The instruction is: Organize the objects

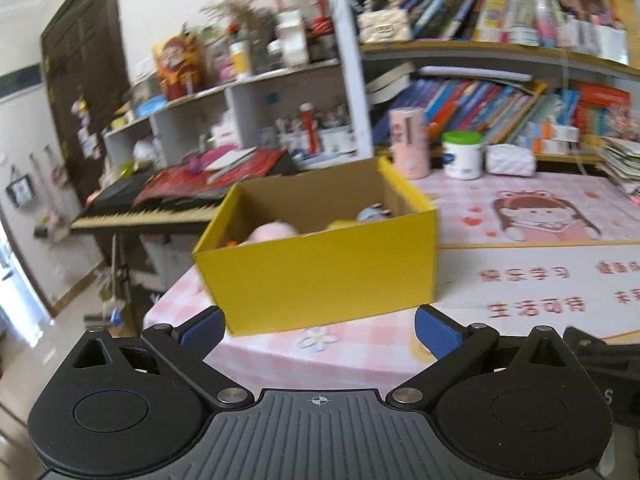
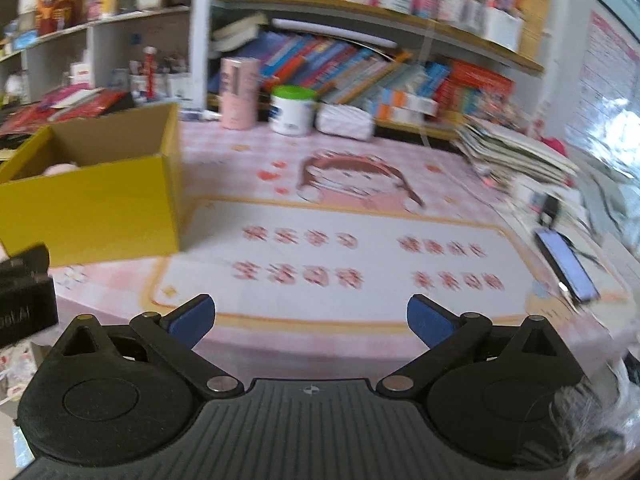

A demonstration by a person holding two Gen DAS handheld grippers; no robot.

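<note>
A yellow cardboard box point(image 1: 320, 268) stands open-topped near the left edge of the worktop point(image 1: 520, 276), on its pink patterned cover. Inside, only the tops of soft things show above the near wall: a pink plush point(image 1: 272, 234), something yellow point(image 1: 344, 225) and a bluish shape point(image 1: 374, 213), all too blurred to identify. The left tongs point(image 1: 318, 330) are spread wide just in front of the box, nothing between them. The right tongs point(image 2: 310, 318) are likewise spread and empty over the bare mat. Far back stand a pink canister point(image 2: 239, 94) and a green-lidded white tub point(image 2: 292, 110). A phone point(image 2: 568, 266) lies at the right edge.
</note>
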